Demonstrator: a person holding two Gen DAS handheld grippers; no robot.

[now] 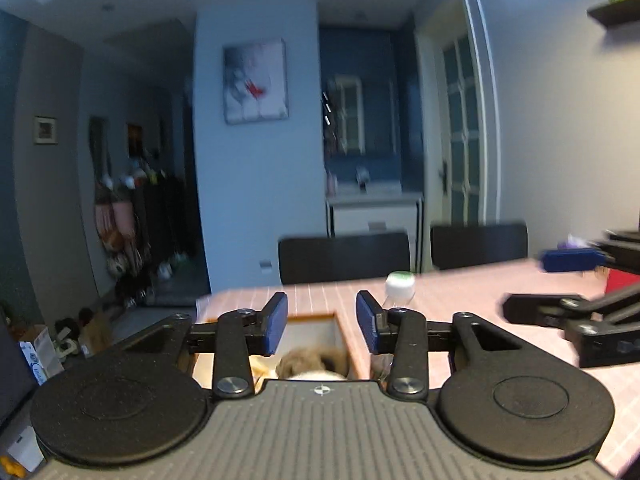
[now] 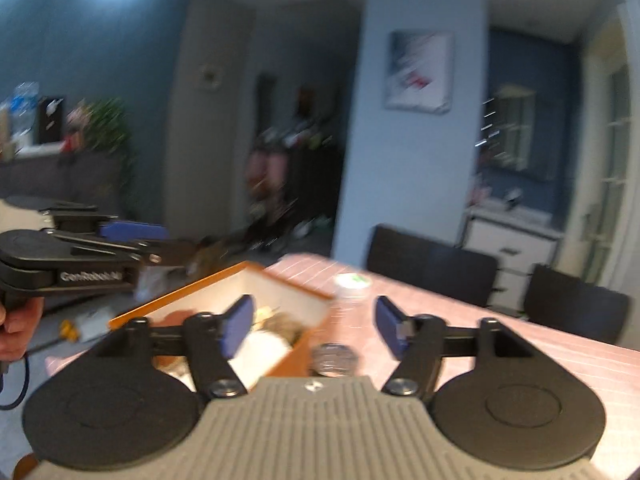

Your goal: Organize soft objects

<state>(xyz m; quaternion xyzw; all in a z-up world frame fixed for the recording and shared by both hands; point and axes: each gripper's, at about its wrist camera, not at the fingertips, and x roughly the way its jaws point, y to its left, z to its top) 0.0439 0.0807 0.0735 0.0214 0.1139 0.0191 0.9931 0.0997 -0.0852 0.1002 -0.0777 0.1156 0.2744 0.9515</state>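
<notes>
Orange box [image 2: 224, 284] holds brown plush [image 1: 308, 360], white item [image 2: 260, 350], blurred.

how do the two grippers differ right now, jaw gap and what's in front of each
The right gripper has its jaws spread wider than the left gripper. The left gripper hangs over the open wooden box, with plush toys below its pads. The right gripper straddles the box's corner, a white jar on the pink tablecloth ahead of it. Both are open and hold nothing, and both have blue pads.
</notes>
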